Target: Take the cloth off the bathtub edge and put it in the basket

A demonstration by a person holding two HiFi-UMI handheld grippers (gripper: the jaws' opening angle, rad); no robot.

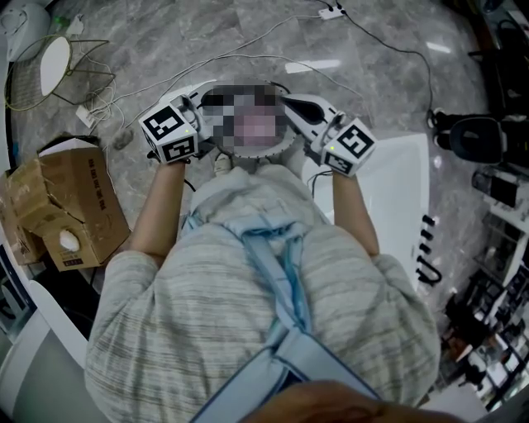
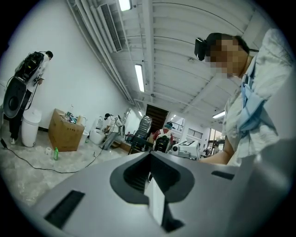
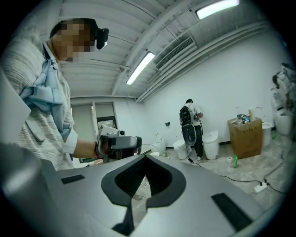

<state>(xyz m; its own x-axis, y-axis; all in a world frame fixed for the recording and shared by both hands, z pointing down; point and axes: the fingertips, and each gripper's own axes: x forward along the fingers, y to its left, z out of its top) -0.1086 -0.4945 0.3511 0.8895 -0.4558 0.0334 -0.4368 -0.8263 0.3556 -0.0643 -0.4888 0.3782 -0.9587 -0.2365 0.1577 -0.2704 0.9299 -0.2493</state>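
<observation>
I see no cloth in any view. A white bathtub (image 1: 395, 183) lies on the grey marble floor to the person's right. A rounded white rim, perhaps the basket (image 1: 279, 149), shows below the blurred patch in front of the person. Both grippers are held up at chest height and point toward each other. The left gripper (image 2: 149, 153) has its jaws together with nothing seen between them; its marker cube (image 1: 169, 132) shows in the head view. The right gripper (image 3: 144, 157) is shut the same way, and its cube (image 1: 351, 145) sits right of centre. Each gripper view shows the other gripper (image 3: 118, 142) ahead.
A torn cardboard box (image 1: 70, 206) stands at the left, and a wire frame (image 1: 58, 70) with cables at the top left. A cable runs across the floor to a power strip (image 1: 331, 11). Black equipment (image 1: 471, 136) and shelves crowd the right side.
</observation>
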